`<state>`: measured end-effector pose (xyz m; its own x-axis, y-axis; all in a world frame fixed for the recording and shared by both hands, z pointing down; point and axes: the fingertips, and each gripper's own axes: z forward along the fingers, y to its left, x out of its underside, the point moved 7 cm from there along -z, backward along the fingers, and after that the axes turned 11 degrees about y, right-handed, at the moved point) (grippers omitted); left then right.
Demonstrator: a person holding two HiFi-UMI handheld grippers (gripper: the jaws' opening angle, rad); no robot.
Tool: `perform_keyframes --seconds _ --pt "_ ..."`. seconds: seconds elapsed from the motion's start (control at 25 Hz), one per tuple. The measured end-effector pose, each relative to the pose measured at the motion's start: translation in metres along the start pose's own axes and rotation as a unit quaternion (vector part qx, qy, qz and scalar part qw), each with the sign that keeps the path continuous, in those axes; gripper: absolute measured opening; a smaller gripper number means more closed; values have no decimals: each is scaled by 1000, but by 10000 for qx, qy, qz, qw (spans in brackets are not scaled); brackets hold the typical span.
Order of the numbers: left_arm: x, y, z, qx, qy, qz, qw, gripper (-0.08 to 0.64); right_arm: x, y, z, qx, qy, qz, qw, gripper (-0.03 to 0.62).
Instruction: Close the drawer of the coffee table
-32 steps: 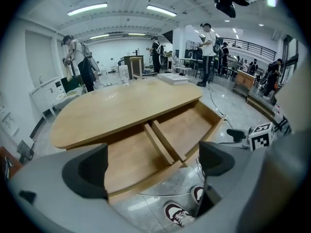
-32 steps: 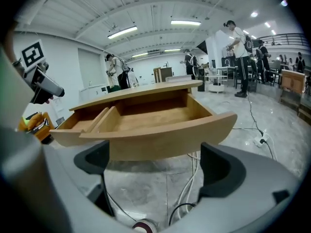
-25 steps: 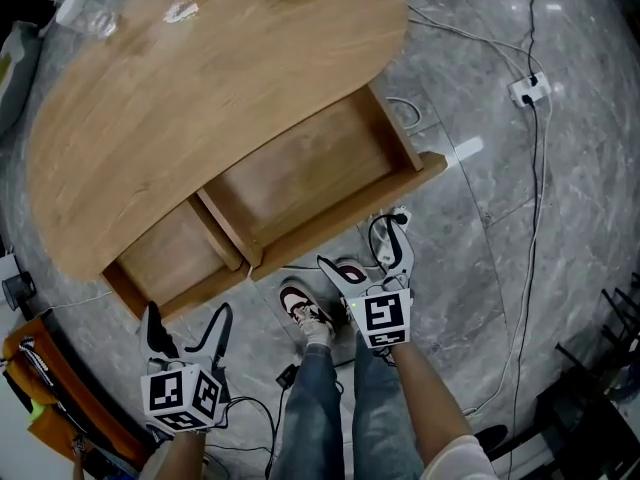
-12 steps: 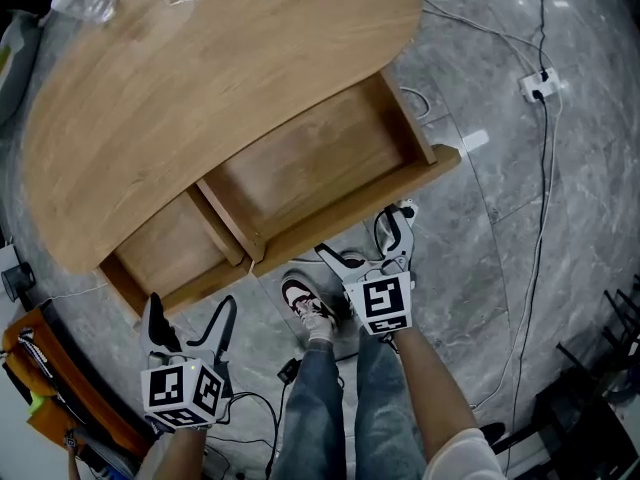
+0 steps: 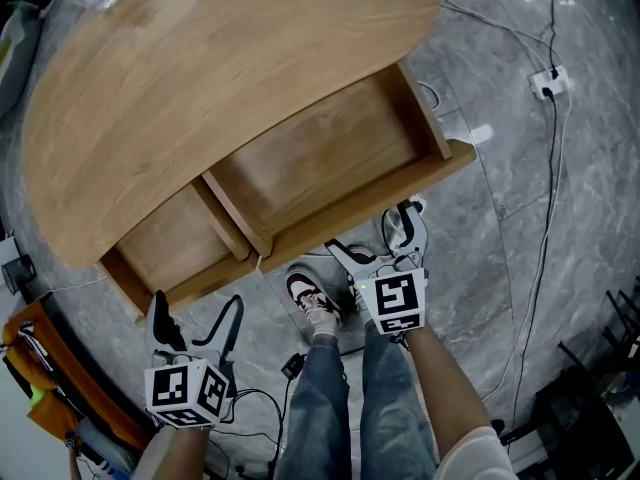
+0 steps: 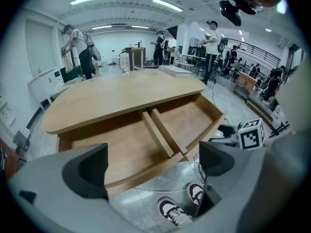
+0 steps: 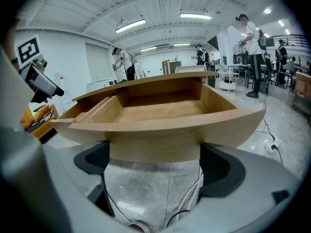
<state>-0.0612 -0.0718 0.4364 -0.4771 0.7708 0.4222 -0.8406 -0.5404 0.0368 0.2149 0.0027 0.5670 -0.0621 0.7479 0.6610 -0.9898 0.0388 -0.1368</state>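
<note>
The wooden coffee table (image 5: 190, 78) has its drawer (image 5: 300, 163) pulled far out, showing two bare compartments split by a divider (image 5: 235, 218). My right gripper (image 5: 372, 232) is open just in front of the curved drawer front (image 7: 160, 125), which fills the space ahead of its jaws; I cannot tell if it touches. My left gripper (image 5: 196, 313) is open lower left, off the drawer's left compartment (image 6: 116, 147), holding nothing. The right gripper's marker cube (image 6: 252, 135) shows in the left gripper view.
The person's shoes (image 5: 312, 303) stand on the grey marble floor below the drawer. Cables and a power strip (image 5: 550, 80) lie to the right. An orange object (image 5: 40, 368) sits at lower left. People stand beyond the table, with a stack of books (image 6: 177, 71) on its far end.
My right gripper has edged a little forward toward the drawer front. The left gripper has barely moved. The drawer stays as far out as before.
</note>
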Motion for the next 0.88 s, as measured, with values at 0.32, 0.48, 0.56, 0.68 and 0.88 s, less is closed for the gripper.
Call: perform_keyframes --seconds 0.32,0.48,0.56,0.68,0.88 --pt "8 4 3 36 104 -35 9999 577 -1 2 -2 37 115 7 9999 571" --pt "8 5 5 67 104 -32 9999 577 -2 3 -4 34 166 16 9999 568" --pt "6 5 6 75 96 -34 9999 577 -4 3 -5 31 167 25 9999 568" --pt "6 7 7 75 106 -54 9999 577 -7 3 -7 32 103 27 9999 568" --pt "10 7 7 94 190 -93 9997 577 -12 2 -9 17 65 48 10000 565"
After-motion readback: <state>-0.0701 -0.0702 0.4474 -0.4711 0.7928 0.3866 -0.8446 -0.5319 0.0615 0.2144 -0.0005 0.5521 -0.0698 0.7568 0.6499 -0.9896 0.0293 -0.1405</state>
